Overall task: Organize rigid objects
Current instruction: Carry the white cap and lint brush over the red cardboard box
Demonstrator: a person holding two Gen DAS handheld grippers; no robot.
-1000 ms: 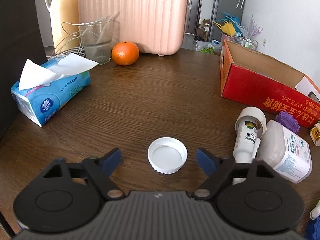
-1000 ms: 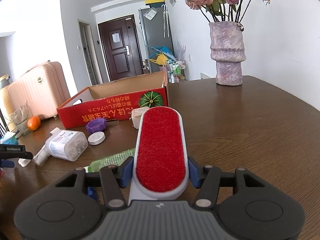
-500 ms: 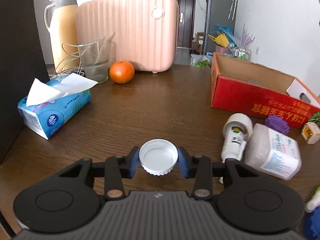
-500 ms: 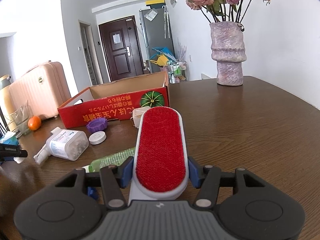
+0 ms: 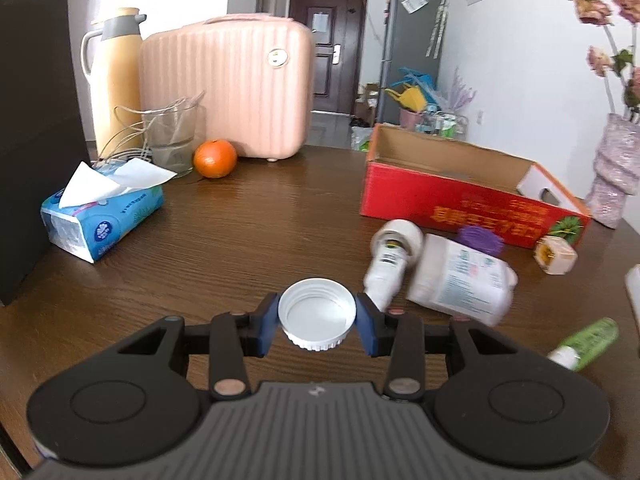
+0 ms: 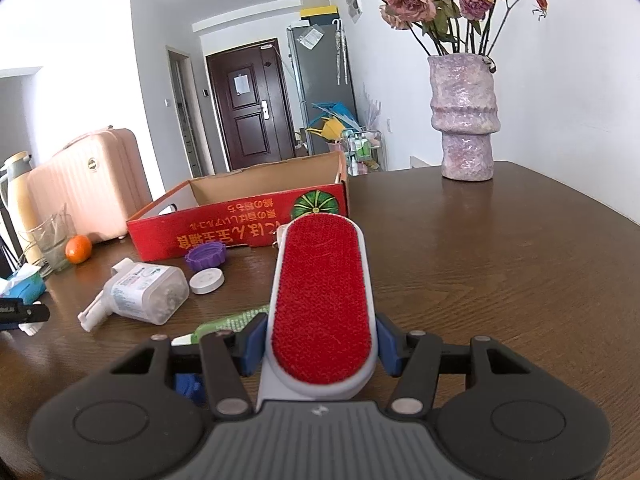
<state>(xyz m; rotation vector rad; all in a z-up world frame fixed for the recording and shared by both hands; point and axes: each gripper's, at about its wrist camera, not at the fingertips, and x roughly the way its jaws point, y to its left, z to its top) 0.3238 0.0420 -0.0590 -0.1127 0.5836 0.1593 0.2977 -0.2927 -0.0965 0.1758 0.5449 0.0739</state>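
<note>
My left gripper (image 5: 317,322) is shut on a white screw cap (image 5: 317,313), open side up, held above the wooden table. My right gripper (image 6: 322,350) is shut on a red lint brush (image 6: 322,304) with a white body, held level above the table. The open red cardboard box (image 5: 460,194) stands ahead to the right; it also shows in the right wrist view (image 6: 240,220). A small white bottle (image 5: 392,256), a large white bottle (image 5: 460,280), a purple cap (image 5: 479,239), a white lid (image 6: 206,281) and a green tube (image 5: 586,344) lie in front of the box.
A tissue pack (image 5: 102,216), an orange (image 5: 215,158), a glass cup (image 5: 170,136), a thermos (image 5: 114,76) and a pink suitcase (image 5: 228,88) stand at the far left. A small cube (image 5: 556,255) lies by the box. A vase of dried roses (image 6: 466,120) stands far right.
My left gripper closed on the white cap and lifted it off the table, and the view rose. My right gripper stayed shut on the brush and barely moved.
</note>
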